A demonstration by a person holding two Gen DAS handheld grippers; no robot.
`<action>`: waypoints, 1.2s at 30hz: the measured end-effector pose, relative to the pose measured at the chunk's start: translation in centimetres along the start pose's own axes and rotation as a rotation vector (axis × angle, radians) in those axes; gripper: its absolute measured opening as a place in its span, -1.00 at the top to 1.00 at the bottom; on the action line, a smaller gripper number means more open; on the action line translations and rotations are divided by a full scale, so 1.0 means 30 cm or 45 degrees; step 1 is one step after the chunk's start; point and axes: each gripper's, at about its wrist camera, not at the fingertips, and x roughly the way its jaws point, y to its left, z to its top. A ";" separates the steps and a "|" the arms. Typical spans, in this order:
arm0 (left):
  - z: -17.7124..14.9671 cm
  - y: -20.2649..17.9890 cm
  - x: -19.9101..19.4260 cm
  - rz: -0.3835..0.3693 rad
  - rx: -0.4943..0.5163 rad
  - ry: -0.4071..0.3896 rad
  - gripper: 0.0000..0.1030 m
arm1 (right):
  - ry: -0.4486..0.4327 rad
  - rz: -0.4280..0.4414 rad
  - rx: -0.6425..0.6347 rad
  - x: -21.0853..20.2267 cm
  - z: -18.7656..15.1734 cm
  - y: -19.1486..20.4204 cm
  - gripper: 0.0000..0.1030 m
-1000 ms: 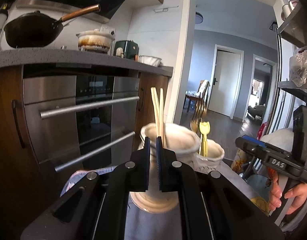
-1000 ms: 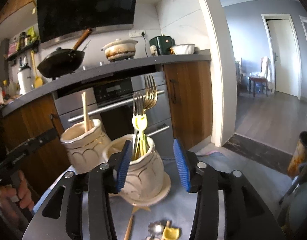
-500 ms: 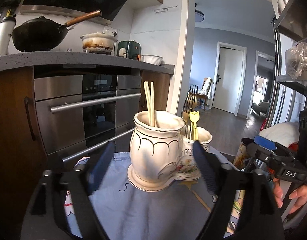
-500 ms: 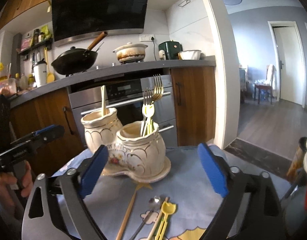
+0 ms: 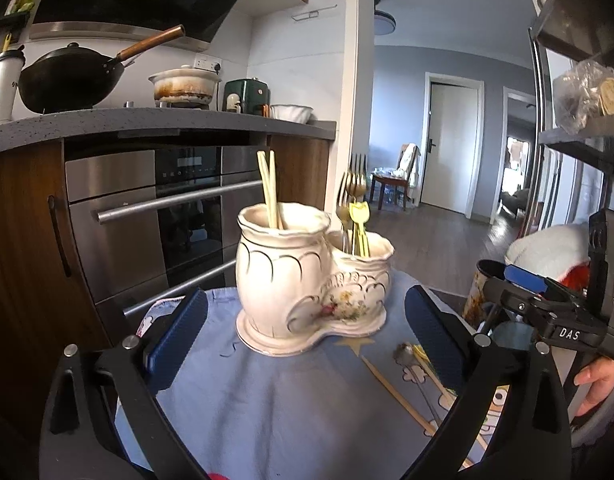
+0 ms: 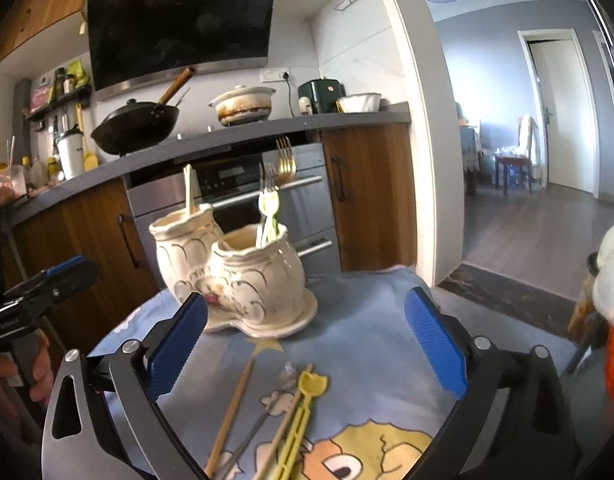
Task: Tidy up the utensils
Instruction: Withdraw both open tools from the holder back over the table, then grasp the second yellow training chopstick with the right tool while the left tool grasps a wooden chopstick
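Observation:
A cream double-pot utensil holder [image 5: 307, 280] stands on a blue cloth; it also shows in the right wrist view [image 6: 235, 276]. One pot holds pale chopsticks [image 5: 268, 188], the other holds forks [image 5: 353, 196] and yellow utensils. Loose on the cloth lie a wooden chopstick [image 6: 231, 412], a metal spoon [image 6: 263, 412] and a yellow utensil [image 6: 299, 420]. My left gripper [image 5: 305, 336] is open and empty, in front of the holder. My right gripper [image 6: 307, 340] is open and empty, above the loose utensils.
The blue cartoon-print cloth [image 6: 367, 360] covers a small table. Behind it are an oven [image 5: 167, 216], wooden cabinets and a counter with a wok [image 5: 71, 80] and a pot. A shelf rack [image 5: 579, 128] stands at the right. A patterned cup [image 5: 479, 292] sits past the table's right edge.
My left gripper was shut on the chopsticks at the pot, then opened and drew back, leaving them in the pot. My right gripper opened wider and drew back from the holder.

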 end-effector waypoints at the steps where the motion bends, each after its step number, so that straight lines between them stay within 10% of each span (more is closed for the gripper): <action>1: -0.006 -0.006 0.001 -0.001 0.005 0.010 -0.89 | 0.009 -0.004 0.002 -0.001 -0.005 -0.005 -0.90; 30: -0.174 -0.113 0.132 -0.050 0.039 0.377 -0.89 | 0.387 -0.083 -0.004 0.126 -0.120 -0.057 -0.90; 36: -0.223 -0.177 0.178 -0.065 0.083 0.475 -0.89 | 0.490 -0.078 -0.016 0.135 -0.135 -0.063 -0.50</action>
